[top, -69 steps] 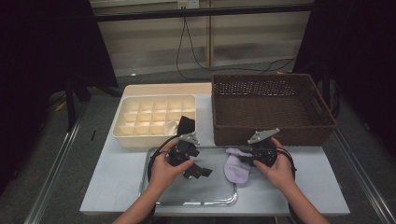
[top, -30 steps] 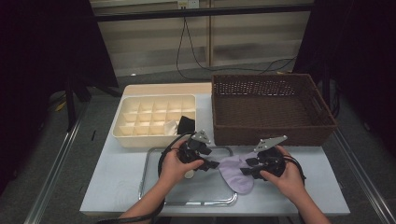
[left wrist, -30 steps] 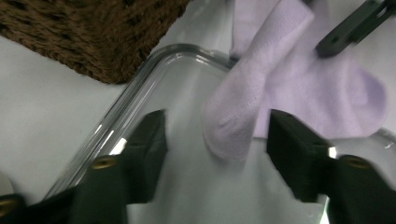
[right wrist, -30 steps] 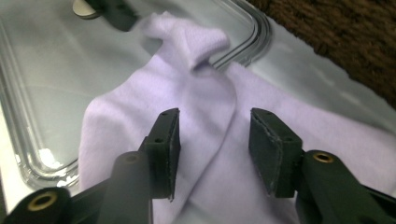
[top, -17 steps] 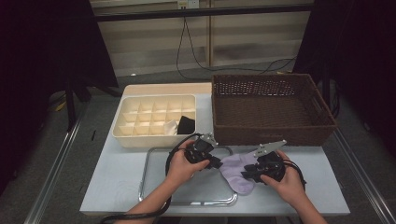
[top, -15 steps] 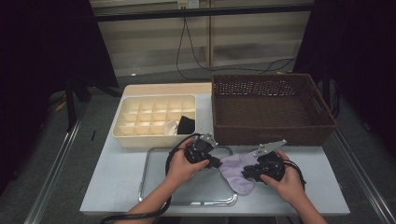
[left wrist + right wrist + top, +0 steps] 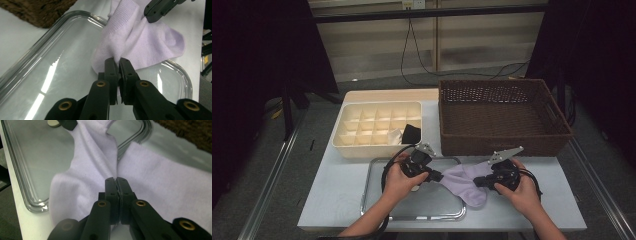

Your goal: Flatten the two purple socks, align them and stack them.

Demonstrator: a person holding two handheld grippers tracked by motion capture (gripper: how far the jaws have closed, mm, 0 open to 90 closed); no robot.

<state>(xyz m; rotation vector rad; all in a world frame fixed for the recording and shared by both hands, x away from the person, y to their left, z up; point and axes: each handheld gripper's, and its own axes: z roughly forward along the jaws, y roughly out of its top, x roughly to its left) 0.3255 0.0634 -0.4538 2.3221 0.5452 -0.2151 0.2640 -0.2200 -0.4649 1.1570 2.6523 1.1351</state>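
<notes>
**A:** What is happening on the table?

**B:** A person is gripping a pale lilac knitted sock with both tools. The sock is lying across the right rim of a shallow clear glass tray, half inside it and half on the white tabletop. The left gripper is pinching a fold at one edge, jaws nearly together on the cloth. The right gripper has just been closing and is now pinching a ridge of fabric near the sock's middle.

**A:** What could be going wrong from here?

**B:** Both bites are looking thin. If the hands are pulling apart, the knit is likely slipping free. Lifting low could be snagging the sock on the tray rim.
</notes>
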